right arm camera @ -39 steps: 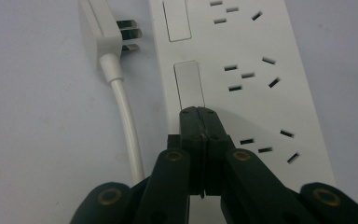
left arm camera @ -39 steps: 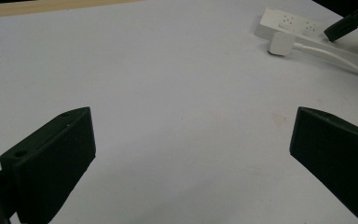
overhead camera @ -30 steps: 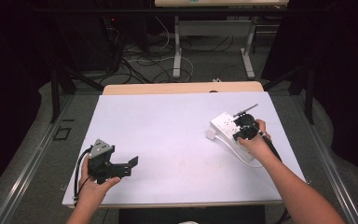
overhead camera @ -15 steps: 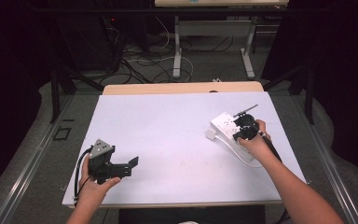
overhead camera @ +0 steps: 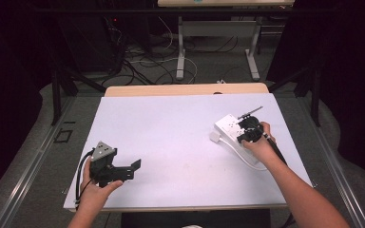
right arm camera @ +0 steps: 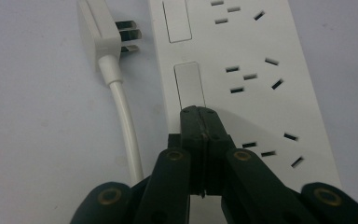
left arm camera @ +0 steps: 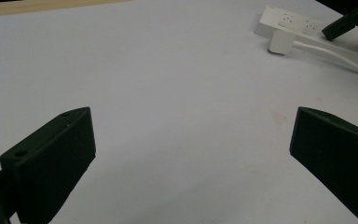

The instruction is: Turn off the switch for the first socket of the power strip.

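Observation:
A white power strip [overhead camera: 227, 124] [right arm camera: 242, 70] [left arm camera: 289, 19] lies on the right side of the white table [overhead camera: 171, 128]. Its white plug [overhead camera: 214, 137] [right arm camera: 95, 32] [left arm camera: 279, 43] lies unplugged beside it, prongs toward the strip, with the cord [right arm camera: 126, 126] trailing back. My right gripper [overhead camera: 245, 135] [right arm camera: 199, 113] is shut with nothing between its jaws, and its tips rest at the near end of a rectangular switch [right arm camera: 189, 84] on the strip. My left gripper [overhead camera: 132, 169] [left arm camera: 191, 123] stands open over bare table near the front left, its jaws wide apart.
A tan board edge [overhead camera: 185, 89] runs along the table's far side. Beyond it are desk legs [overhead camera: 180, 52] and cables on the floor. Metal rails [overhead camera: 33, 161] flank the table.

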Motion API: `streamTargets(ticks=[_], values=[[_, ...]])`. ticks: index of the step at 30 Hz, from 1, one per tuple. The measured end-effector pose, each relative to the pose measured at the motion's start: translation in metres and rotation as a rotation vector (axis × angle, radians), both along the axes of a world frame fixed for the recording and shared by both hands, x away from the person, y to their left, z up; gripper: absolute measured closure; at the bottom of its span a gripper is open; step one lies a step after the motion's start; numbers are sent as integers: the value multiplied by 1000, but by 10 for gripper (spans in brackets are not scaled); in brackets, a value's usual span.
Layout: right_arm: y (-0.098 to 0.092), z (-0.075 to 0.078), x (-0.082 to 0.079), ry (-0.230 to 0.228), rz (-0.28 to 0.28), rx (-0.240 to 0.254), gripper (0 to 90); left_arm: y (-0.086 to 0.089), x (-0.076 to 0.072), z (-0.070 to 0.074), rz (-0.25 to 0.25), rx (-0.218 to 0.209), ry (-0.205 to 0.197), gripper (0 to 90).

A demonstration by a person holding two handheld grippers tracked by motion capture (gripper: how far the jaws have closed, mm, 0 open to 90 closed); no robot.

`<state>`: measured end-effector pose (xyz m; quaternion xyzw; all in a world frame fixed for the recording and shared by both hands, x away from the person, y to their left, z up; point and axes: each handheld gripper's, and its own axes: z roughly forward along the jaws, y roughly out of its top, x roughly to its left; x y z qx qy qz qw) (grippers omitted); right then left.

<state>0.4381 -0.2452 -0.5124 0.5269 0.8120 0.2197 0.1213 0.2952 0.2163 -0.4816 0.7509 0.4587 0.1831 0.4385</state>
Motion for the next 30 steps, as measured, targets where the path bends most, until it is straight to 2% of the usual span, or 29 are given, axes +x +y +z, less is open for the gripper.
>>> streamTargets(ticks=[8, 10, 12, 15, 18, 20, 21, 23, 30], values=[[0, 0, 0, 2, -9, 0, 900, -1, 1, 0, -2, -2, 1, 1], [-1, -1, 1, -9, 3, 11, 900, -1, 2, 0, -1, -7, 4, 1], [0, -1, 0, 0, -15, 16, 900, -1, 2, -1, 1, -12, 2, 1], [1, 0, 0, 7, -13, 23, 900, 0, 2, 0, 1, -9, 2, 1], [-2, 1, 1, 9, -3, 5, 899, 1, 2, 0, 5, -11, 2, 1], [0, 1, 1, 20, -34, 17, 900, 0, 2, 0, 4, -13, 4, 1], [-2, 1, 0, 22, -19, 13, 900, 0, 2, 0, 3, -11, 2, 1], [-3, 0, 1, -2, -6, 13, 900, 0, 2, 0, 2, -10, 1, 1], [-4, 3, 0, -7, -19, 15, 898, 0, 1, 0, 2, -3, 1, 1]])
